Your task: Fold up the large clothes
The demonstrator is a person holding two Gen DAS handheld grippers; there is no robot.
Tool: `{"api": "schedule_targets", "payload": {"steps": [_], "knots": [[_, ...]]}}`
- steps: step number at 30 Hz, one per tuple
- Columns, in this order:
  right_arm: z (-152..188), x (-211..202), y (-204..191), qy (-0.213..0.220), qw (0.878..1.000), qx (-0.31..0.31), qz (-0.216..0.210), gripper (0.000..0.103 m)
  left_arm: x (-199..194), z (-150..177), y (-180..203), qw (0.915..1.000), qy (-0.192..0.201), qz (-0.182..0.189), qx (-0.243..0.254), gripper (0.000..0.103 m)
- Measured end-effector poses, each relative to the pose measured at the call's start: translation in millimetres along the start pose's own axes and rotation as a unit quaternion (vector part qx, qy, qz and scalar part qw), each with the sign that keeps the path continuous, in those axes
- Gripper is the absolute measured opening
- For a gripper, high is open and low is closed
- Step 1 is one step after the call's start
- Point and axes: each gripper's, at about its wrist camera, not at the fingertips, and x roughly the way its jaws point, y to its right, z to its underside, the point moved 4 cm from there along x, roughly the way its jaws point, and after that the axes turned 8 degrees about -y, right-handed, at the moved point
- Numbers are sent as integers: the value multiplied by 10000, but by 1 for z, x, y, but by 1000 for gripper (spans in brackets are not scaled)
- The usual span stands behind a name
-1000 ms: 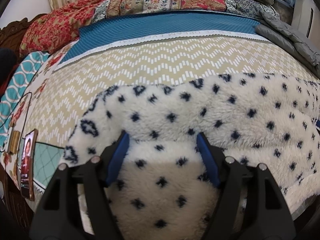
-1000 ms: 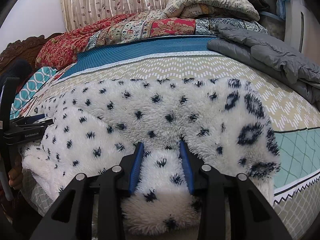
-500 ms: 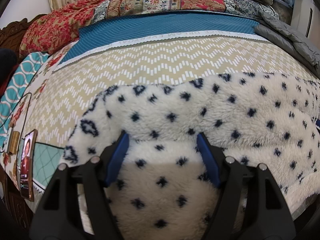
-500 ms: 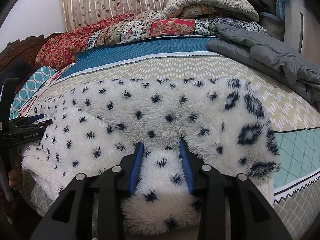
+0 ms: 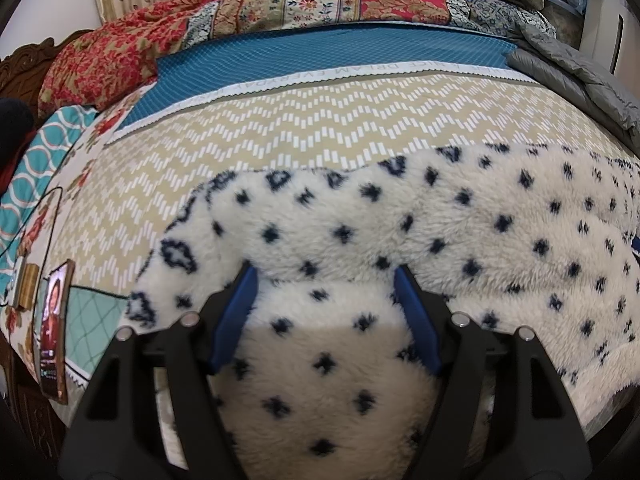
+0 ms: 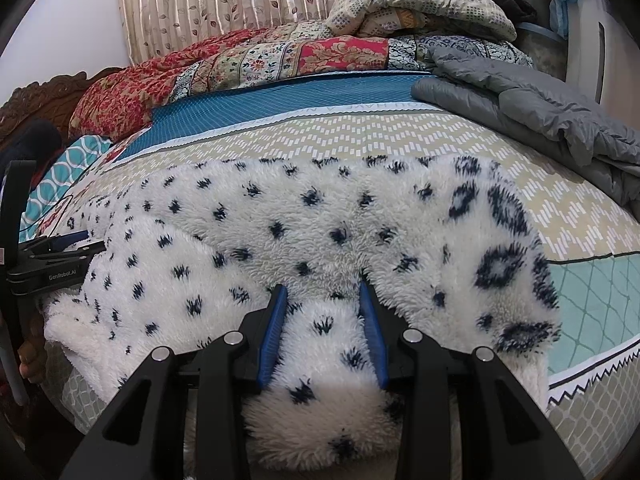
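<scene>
A white fleece garment with dark blue spots [image 5: 440,220] [image 6: 320,208] lies spread across the near half of the bed, its near edge folded up in a thick roll. My left gripper [image 5: 325,276] is shut on a wide wad of that fleece at the garment's left end. My right gripper [image 6: 322,286] pinches a narrower bunch near the right end, and creases run out from its blue pads. The left gripper [image 6: 94,241] also shows at the far left of the right wrist view, with part of a hand below it.
The bed sheet [image 5: 280,132] is beige zigzag with a blue band behind. A phone [image 5: 54,320] with a cable lies at the left edge. A grey puffer jacket [image 6: 540,120] lies at the right, and patterned quilts [image 6: 280,56] are piled at the back.
</scene>
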Motion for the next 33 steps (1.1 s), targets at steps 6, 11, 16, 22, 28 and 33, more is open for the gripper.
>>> {"api": "schedule_targets", "payload": {"steps": [6,11,16,22,28,33], "knots": [[-1,0,0,-3,10000,47,-8,81,0,-1,2,10000,3,3,19,69],[0,-1,-1,-4,10000,68,-16,81,1,0,0,10000,14,-8,13,72],[-2,-1,0,2,10000,66,-13,81,2,-1,-2,10000,40,22,35,73],[-1,-1,0,6,10000,54,-11,81,4,0,-3,10000,48,37,44,73],[-1,0,0,1,10000,50,-17,81,4,1,-3,9999,103,46,80,74],[-3,0,2,24,10000,61,-5,81,2,3,-3,9998,165,85,101,74]]}}
